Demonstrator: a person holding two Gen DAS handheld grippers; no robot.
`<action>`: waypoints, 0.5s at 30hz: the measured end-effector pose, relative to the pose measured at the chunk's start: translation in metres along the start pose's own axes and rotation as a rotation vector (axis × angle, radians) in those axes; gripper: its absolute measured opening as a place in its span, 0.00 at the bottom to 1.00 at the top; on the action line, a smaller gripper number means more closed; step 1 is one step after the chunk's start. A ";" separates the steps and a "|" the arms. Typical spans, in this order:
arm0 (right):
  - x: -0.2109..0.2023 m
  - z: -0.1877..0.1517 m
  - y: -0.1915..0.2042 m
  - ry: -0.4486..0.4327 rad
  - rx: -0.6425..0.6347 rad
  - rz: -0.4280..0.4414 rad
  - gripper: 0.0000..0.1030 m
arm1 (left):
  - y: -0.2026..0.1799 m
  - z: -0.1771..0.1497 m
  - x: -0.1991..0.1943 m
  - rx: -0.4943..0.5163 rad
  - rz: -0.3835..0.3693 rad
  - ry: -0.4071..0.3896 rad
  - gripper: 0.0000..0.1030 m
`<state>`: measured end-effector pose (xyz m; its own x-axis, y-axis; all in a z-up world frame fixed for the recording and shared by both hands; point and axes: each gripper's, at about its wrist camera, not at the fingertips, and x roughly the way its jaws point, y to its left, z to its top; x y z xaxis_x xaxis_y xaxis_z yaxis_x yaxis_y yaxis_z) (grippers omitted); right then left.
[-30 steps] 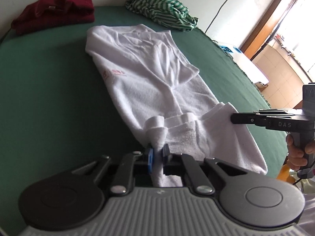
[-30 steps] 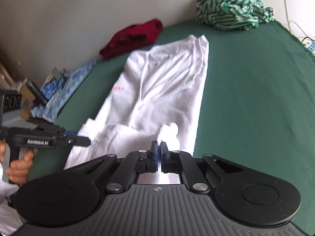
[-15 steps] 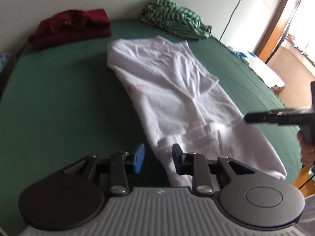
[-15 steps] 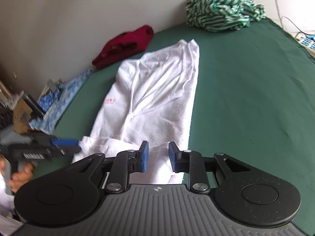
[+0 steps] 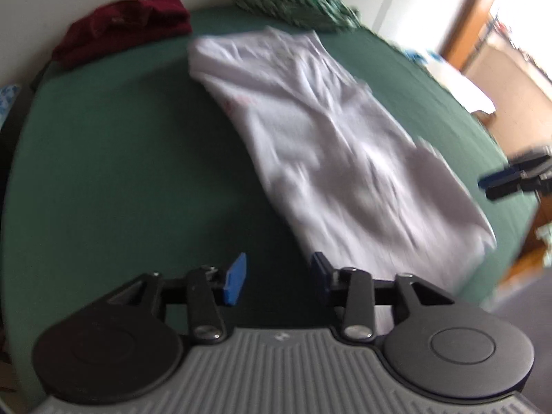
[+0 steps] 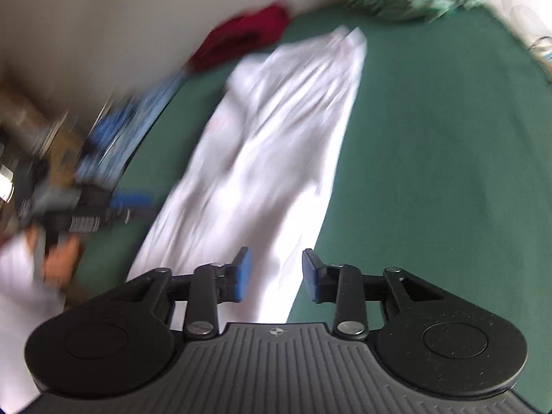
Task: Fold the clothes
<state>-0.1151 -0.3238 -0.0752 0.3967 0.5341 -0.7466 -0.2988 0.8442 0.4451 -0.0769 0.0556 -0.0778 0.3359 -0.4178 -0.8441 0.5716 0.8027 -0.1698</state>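
Both grippers, left (image 5: 277, 277) and right (image 6: 276, 274), are opening, with nothing between the jaws. The white garment (image 5: 331, 145) lies lengthwise on the green table (image 5: 114, 172). Risk: its wrinkled layers could skew the next fold.

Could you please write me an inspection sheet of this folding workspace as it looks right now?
Surface: green cloth, mostly bare.
Job's things: white garment lying flat and lengthwise, sides folded in.
Clutter: red garment and green striped garment bunched at the far edge.
Grippers: left gripper and right gripper both opening, pressing on nothing.
Cables: too blurred to tell.
Surroundings: pale wall; bright doorway; blurred blue items off the surface's left side.
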 end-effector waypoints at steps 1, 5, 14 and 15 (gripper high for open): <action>-0.002 -0.009 0.006 0.040 -0.036 -0.007 0.40 | -0.007 -0.009 -0.003 0.013 -0.028 0.034 0.51; 0.004 -0.037 0.022 0.149 -0.090 -0.001 0.42 | -0.033 -0.035 -0.004 0.037 -0.110 0.109 0.60; 0.024 -0.043 0.044 0.079 -0.218 -0.066 0.23 | -0.044 -0.036 0.013 0.011 -0.105 0.055 0.06; 0.024 -0.043 0.045 0.077 -0.224 -0.073 0.12 | -0.043 -0.035 0.013 -0.014 -0.124 0.066 0.06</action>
<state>-0.1563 -0.2746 -0.0943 0.3594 0.4600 -0.8119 -0.4598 0.8444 0.2748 -0.1231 0.0306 -0.0996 0.2135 -0.4855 -0.8478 0.5947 0.7530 -0.2815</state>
